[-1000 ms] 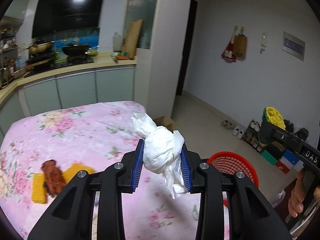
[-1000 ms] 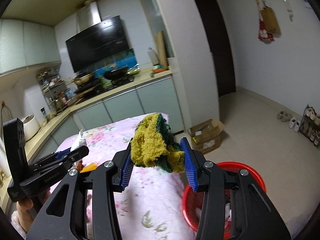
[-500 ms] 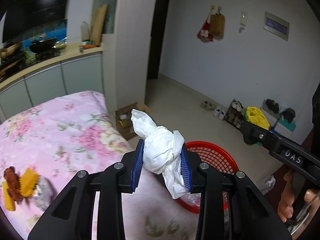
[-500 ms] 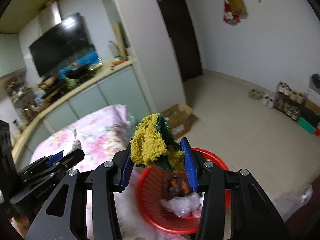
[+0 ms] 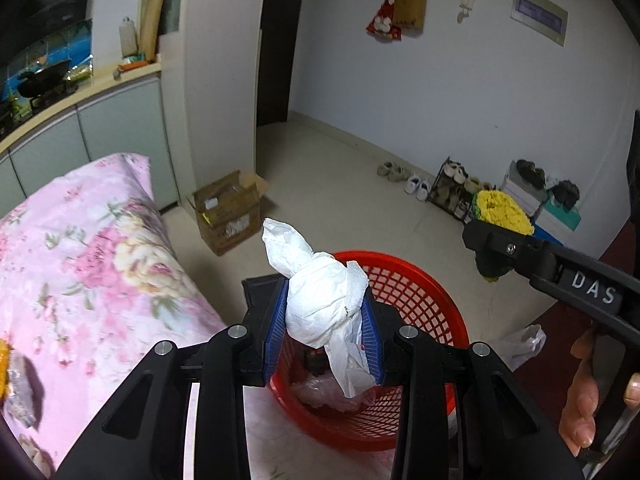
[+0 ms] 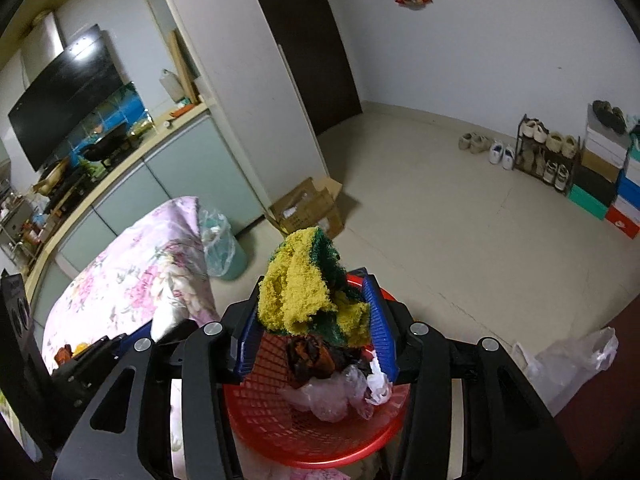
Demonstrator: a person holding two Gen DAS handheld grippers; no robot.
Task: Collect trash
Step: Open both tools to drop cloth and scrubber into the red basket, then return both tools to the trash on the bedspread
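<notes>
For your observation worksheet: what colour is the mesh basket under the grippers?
Red; the basket shows best in the left wrist view.

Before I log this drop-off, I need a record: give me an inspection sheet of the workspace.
Surface: table under pink floral cloth.
Job's things: crumpled white tissue; yellow-green sponge; red mesh basket already holding trash.
Clutter: food scraps at the cloth's left edge.
Grippers: left gripper shut on the tissue, right gripper shut on the sponge, both above the basket.
Cables: nothing seen.
Surroundings: open cardboard box, shoe rack, kitchen counter.
</notes>
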